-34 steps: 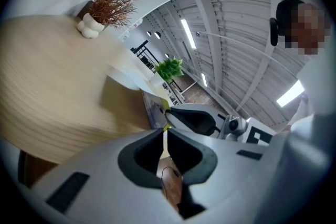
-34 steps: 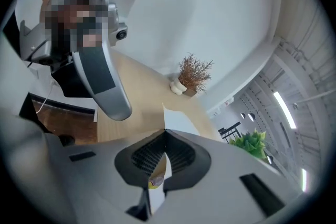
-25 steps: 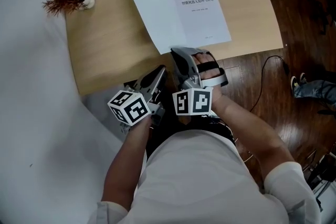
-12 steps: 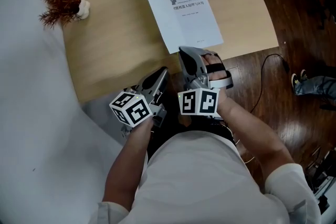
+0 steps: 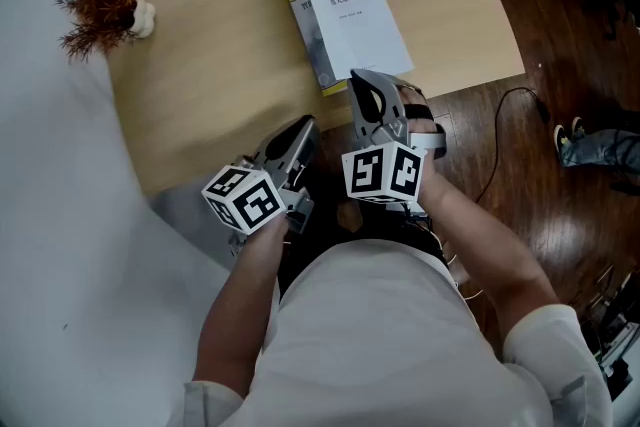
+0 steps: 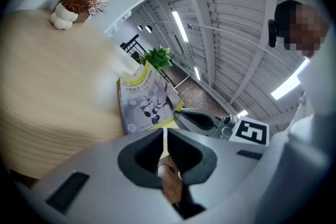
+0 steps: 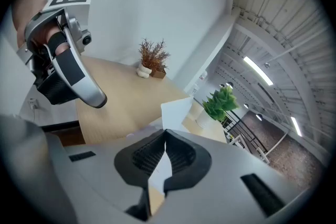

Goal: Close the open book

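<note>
The book (image 5: 350, 10) lies on the wooden table (image 5: 220, 75) near its front edge. Its left cover stands up, part-way folded over, with the yellow and grey outside (image 5: 312, 35) showing; the left gripper view shows that cover (image 6: 146, 107) too. My right gripper (image 5: 358, 77) is at the book's near corner, shut on a white leaf (image 7: 176, 113) that runs up out of its jaws (image 7: 165, 136). My left gripper (image 5: 305, 125) hangs at the table's front edge, left of the right one, its jaws (image 6: 164, 134) shut with nothing in them.
A dried brown plant (image 5: 100, 5) in a small white pot stands at the table's far left corner. A green potted plant (image 7: 223, 99) is beyond the book. Dark wooden floor with a black cable (image 5: 510, 115) lies to the right of the table.
The book's left cover has swung up from flat and over toward the right page. My right gripper has moved along the book's near edge with the leaf. The left gripper has barely shifted.
</note>
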A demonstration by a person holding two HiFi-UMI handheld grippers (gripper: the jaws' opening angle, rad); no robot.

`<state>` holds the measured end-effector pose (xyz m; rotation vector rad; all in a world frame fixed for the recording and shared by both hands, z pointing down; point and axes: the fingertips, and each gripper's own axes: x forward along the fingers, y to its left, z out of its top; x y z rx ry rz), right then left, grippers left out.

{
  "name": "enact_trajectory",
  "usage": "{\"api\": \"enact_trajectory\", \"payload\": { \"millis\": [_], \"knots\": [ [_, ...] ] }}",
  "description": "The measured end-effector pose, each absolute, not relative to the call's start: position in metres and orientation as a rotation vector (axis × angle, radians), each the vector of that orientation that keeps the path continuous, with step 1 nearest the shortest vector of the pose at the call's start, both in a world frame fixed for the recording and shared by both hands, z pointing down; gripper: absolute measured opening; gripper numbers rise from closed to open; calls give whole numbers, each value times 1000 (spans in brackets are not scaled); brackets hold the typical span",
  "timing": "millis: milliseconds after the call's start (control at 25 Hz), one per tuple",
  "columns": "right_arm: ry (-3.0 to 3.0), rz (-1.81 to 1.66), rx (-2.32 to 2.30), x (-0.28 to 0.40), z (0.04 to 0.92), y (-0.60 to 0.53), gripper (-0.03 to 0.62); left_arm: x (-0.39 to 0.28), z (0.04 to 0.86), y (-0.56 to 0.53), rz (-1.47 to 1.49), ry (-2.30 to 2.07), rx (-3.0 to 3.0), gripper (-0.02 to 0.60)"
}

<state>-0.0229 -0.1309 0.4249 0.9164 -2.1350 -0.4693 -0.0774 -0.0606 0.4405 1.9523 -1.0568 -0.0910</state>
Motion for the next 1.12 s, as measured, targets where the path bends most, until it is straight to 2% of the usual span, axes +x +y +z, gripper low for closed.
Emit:
{"api": "enact_trajectory", "payload": {
  "millis": [640, 960, 1120],
  "knots": [
    [-2274, 23, 1073, 17, 445, -149, 5, -57, 449, -69, -58, -1027, 1946, 0],
    [-2334, 528, 1141, 40, 468, -158, 5, -50, 453, -75, -38, -1018, 1942, 0],
    [-2335, 608, 1129, 46, 478, -161, 5, -46, 456, -77, -28, -1014, 1941, 0]
  ]
}}
